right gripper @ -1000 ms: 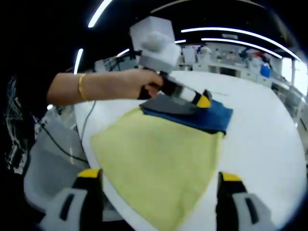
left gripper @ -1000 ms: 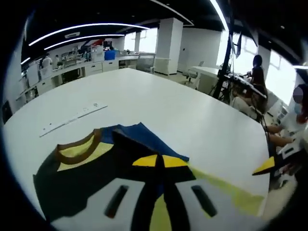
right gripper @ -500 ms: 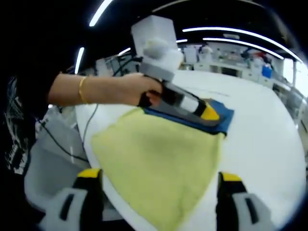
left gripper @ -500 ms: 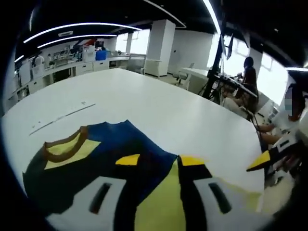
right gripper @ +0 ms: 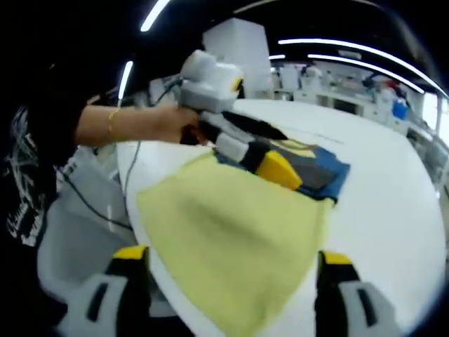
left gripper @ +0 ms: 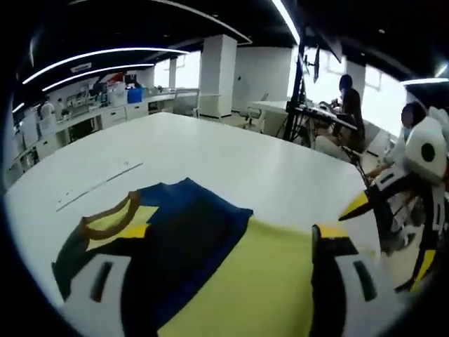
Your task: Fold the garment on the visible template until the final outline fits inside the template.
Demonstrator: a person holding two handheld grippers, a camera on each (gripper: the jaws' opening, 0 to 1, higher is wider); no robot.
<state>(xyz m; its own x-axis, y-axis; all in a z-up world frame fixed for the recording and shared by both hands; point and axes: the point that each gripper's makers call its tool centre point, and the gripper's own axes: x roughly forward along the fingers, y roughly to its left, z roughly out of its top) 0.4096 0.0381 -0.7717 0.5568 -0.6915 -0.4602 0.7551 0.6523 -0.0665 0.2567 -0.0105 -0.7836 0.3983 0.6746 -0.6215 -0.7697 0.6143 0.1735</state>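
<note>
A soft garment of pale yellow, navy blue and black cloth [right gripper: 231,246] lies flat near the edge of a wide white desk [right gripper: 393,210]. In the right gripper view its yellow panel spreads toward the camera and reaches the desk's near rim, while the navy and black part sits at the far end. In the left gripper view the same garment [left gripper: 189,246] shows a brown ribbed neckline [left gripper: 109,219] at the left, a black and navy area in the middle, and the yellow panel running to the lower right.

The left gripper [right gripper: 270,158], held in a person's hand [right gripper: 172,123] with a gold bracelet [right gripper: 110,123] on the wrist, hangs low over the boundary between the yellow panel and the navy part. Its yellow-tipped fingers [right gripper: 278,170] stand wide apart: in its own view one grey finger lies over the black cloth at the left and the other over the yellow cloth at the right, with nothing clamped between them. Whether the tips touch the fabric cannot be told.

The right gripper [right gripper: 228,263] hovers at the near end of the garment, its two grey, yellow-capped fingers spread on either side of the yellow panel, gripping nothing. It also appears at the right of the left gripper view [left gripper: 393,210].

A thin marked line [left gripper: 98,186] lies on the bare desk beyond the neckline.
</note>
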